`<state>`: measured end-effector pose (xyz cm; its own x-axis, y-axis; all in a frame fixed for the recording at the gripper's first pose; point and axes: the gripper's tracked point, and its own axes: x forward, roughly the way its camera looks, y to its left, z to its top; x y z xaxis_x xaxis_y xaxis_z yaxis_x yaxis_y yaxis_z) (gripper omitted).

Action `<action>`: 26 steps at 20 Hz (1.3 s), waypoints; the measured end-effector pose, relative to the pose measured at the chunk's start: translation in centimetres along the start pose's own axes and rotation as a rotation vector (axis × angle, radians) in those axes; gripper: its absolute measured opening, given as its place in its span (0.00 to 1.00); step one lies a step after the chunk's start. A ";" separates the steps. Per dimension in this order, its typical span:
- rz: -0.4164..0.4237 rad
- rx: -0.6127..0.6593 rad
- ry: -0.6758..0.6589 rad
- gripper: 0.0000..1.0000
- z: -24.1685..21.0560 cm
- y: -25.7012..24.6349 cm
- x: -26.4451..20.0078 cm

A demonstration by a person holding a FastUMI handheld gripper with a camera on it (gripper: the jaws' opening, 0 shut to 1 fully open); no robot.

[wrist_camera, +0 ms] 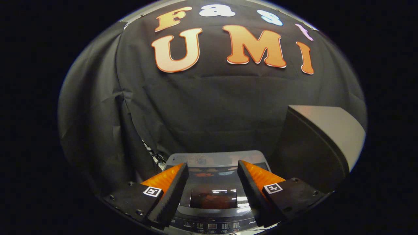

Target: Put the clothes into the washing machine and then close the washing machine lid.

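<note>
The washing machine (214, 209) sits right below the spread fingers, top-loader style. Its glossy dark lid (214, 195) is down flat, control panel (212, 226) along the near edge.

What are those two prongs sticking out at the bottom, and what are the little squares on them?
They are the tongs: two wedge-shaped fingers with ribbed inner pads, on dark screwed mounts. Each mount bears a small square black-and-white marker. The fingers stand open, holding nothing.

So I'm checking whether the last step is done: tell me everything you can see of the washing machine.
The washing machine is a top-loader seen from above, lying below and between the open fingers. Its glossy dark lid, likely glass, lies flat and shut, mirroring lights. A control panel with small buttons runs along its near edge, a pale grey strip along the far edge. Nothing touches it.
</note>
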<state>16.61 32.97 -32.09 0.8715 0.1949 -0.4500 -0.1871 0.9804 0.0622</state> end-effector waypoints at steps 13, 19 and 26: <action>-0.042 -0.020 -0.307 0.98 16.5 -11.7 -18.1; -0.089 0.010 -0.375 0.98 17.9 -20.9 -25.8; -0.087 0.037 -0.429 0.97 18.7 -30.0 -32.7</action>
<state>2.20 -2.27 -2.63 0.9941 0.0986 -0.0442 -0.0951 0.9926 0.0759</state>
